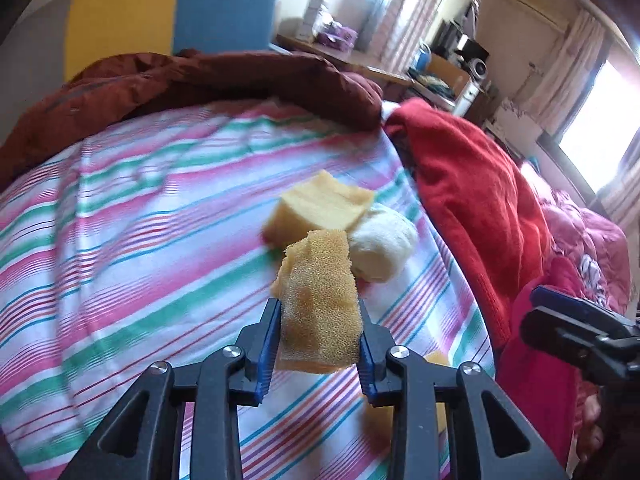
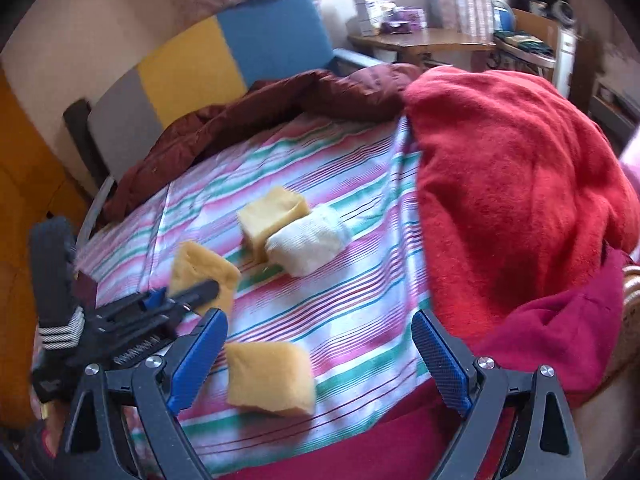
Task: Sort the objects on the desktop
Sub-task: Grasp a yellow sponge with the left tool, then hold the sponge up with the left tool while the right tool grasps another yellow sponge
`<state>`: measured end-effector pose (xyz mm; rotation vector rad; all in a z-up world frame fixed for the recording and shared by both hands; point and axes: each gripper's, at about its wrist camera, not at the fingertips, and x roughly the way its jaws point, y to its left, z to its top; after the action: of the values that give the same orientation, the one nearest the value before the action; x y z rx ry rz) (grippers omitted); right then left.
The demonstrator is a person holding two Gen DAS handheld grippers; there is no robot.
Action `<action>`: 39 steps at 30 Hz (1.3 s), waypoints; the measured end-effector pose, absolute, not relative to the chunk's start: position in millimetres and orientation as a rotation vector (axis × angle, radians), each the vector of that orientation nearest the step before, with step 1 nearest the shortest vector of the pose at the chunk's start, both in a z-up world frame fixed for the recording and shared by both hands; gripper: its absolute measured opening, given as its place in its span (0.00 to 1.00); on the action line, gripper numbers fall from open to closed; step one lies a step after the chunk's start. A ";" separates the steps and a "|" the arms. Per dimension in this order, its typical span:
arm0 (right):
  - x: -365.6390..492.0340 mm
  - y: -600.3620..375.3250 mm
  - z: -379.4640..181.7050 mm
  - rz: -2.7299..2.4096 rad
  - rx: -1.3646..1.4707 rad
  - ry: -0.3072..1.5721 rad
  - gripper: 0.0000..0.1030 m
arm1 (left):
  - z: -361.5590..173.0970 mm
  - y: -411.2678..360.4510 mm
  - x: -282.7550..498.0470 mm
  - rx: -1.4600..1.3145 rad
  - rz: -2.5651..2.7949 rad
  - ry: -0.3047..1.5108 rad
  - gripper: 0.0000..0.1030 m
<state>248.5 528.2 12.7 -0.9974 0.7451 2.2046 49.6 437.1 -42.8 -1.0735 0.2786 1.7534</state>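
Three yellow sponge blocks and one white rolled cloth are in our views, all over a striped sheet [image 2: 352,320] on a bed. Our left gripper [image 1: 319,344] has its jaws clenched on a held sponge [image 1: 320,300], which stands upright between the blue pads and is lifted clear of the sheet; in the right wrist view the same sponge [image 2: 202,270] shows at the tip of that gripper [image 2: 192,296]. Our right gripper [image 2: 319,354] has its jaws spread wide and grasps nothing; it hovers above a flat sponge [image 2: 270,378] lying near the front edge of the sheet. Farther back, a thick sponge block [image 2: 272,220] sits touching the white cloth roll [image 2: 308,244], the roll on its right side; the left wrist view shows that block [image 1: 320,208] and roll [image 1: 380,240] just beyond the held sponge. A red blanket [image 2: 512,184] is heaped along the right of the sheet, and a dark maroon quilt [image 2: 280,108] is bunched at its far end.
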 end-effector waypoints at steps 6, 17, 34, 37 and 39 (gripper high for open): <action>231.4 517.0 5.8 2.208 -1.070 0.720 0.91 | -32.5 383.2 36.1 -1.070 1.852 0.228 0.32; 167.6 526.8 16.5 2.275 -1.208 0.617 0.92 | -35.8 311.2 27.4 -1.072 1.958 0.201 0.32; 126.8 530.5 -11.5 2.177 -1.590 0.491 0.98 | -48.0 286.8 21.4 -1.095 1.951 0.168 0.32; 139.5 511.7 -23.2 2.135 -1.705 0.463 1.00 | -45.7 284.8 23.6 -1.084 1.950 0.160 0.32; 145.2 499.4 -31.4 2.101 -1.765 0.425 1.00 | -42.4 282.8 25.7 -1.072 1.953 0.155 0.32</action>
<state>145.2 499.4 -31.4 -1.7645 0.4251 2.1012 25.7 282.8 -42.4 -1.0717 0.1554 1.9530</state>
